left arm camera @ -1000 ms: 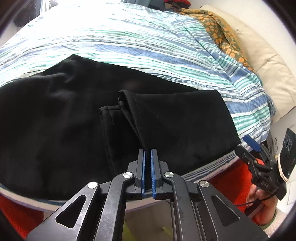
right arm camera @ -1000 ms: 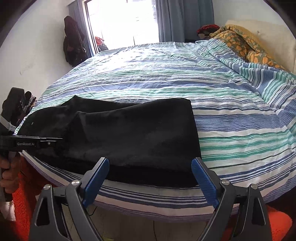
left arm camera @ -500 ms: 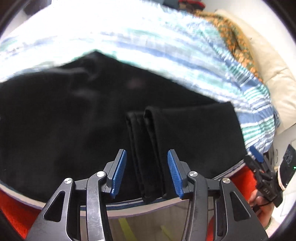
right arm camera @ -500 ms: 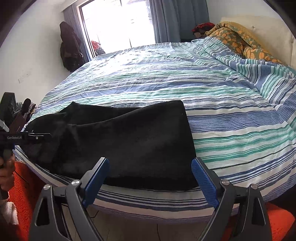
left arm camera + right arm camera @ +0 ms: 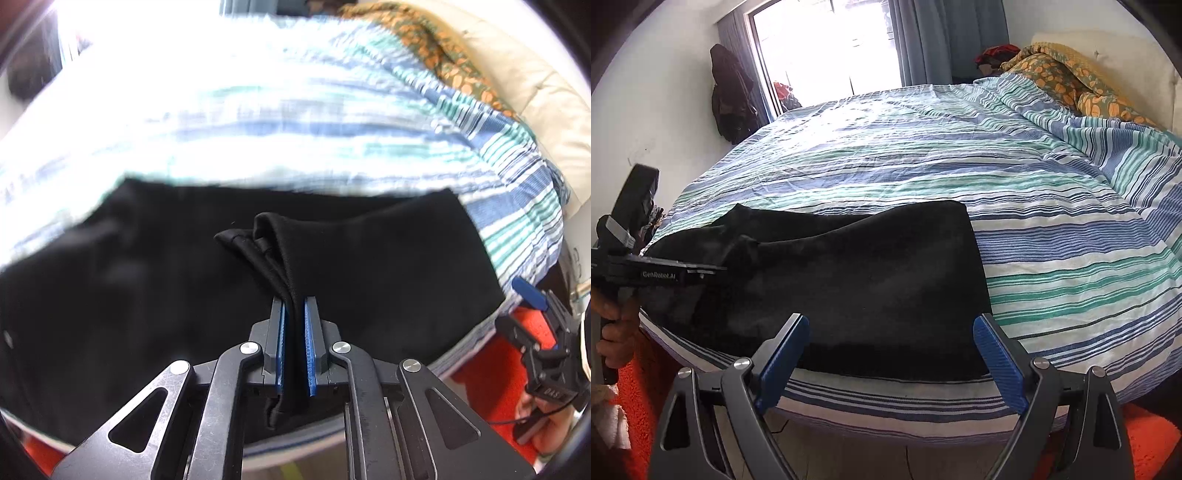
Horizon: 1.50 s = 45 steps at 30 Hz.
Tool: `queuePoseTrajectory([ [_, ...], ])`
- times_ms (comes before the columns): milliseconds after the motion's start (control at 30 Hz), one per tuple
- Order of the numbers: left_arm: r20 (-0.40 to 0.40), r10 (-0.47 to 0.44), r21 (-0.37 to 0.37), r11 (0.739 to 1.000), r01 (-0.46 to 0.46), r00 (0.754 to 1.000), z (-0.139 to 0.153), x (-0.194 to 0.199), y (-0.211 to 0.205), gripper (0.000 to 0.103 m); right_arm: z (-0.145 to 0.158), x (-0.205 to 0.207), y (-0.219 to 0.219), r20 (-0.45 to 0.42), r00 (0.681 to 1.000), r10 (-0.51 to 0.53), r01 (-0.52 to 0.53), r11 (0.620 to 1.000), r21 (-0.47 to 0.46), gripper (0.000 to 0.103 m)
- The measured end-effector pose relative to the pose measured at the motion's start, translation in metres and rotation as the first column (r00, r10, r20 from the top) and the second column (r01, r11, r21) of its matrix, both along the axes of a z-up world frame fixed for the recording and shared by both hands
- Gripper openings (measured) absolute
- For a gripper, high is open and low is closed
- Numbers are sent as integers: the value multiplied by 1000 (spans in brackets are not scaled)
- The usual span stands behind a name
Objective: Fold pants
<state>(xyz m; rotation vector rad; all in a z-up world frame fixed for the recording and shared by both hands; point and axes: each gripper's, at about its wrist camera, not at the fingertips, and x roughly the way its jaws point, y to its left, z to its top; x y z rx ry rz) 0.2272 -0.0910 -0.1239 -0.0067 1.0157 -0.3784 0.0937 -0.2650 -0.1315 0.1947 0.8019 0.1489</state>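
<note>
A: Where are the black pants [image 5: 849,280] found?

B: Laid flat along the near edge of the striped bedspread [image 5: 960,166], with one bunched hem edge raised off it.

A: How should the fold be carried?

B: The edge is best drawn slowly across the pants, kept taut, so the layers stay aligned.

A: And the tools?

B: The left gripper [image 5: 293,347] is clamped on that bunched edge. The right gripper [image 5: 890,354] is held wide, empty, just before the bedspread's near edge.

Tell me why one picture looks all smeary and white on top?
Left wrist view: the striped cover is blurred and washed out by glare, though the tool pinching the pants looks sharp. Right wrist view: crisp, only the window glares white. Both views bend the bed round.
</note>
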Motion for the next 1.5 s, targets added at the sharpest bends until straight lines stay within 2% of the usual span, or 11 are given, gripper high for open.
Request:
queuePoseTrajectory([
  [67,15,18,39,999,-18,1000,1,12,-9,8,2,-1,-3,11,1000,-12,12,1000,3,90],
  [200,-106,80,131,989,-66,991,-39,25,1,23,-2,1,-11,-13,999,-30,31,999,21,90],
  [367,19,205,-7,979,-204,979,0,-3,36,47,12,-3,-30,24,994,-102,102,994,33,90],
  [500,131,165,-84,984,-155,978,19,-3,44,47,39,12,-35,89,995,-55,47,995,89,90],
  [633,101,39,-48,998,-35,994,-2,5,26,47,29,32,-19,51,991,122,-131,965,227,90],
  [733,-25,25,51,998,-24,999,-47,12,10,38,-30,49,-3,-214,959,188,-142,967,213,84],
  [767,-45,30,49,998,-28,999,-56,8,10,38,-41,50,-2,-265,948,177,-132,975,181,72],
  [1033,-29,52,8,999,-52,998,-52,-9,21,38,33,100,-16,-61,987,150,-136,973,189,68],
  [1200,-27,41,14,999,-41,999,-48,-14,23,38,-43,145,-24,-354,933,71,-22,990,142,64],
  [1400,-27,51,-5,999,-51,998,-52,-16,25,40,21,75,0,-84,988,129,-122,990,77,72],
  [1500,-28,52,-1,999,-53,998,-52,-15,22,43,11,47,18,-61,978,201,-192,973,126,73],
])
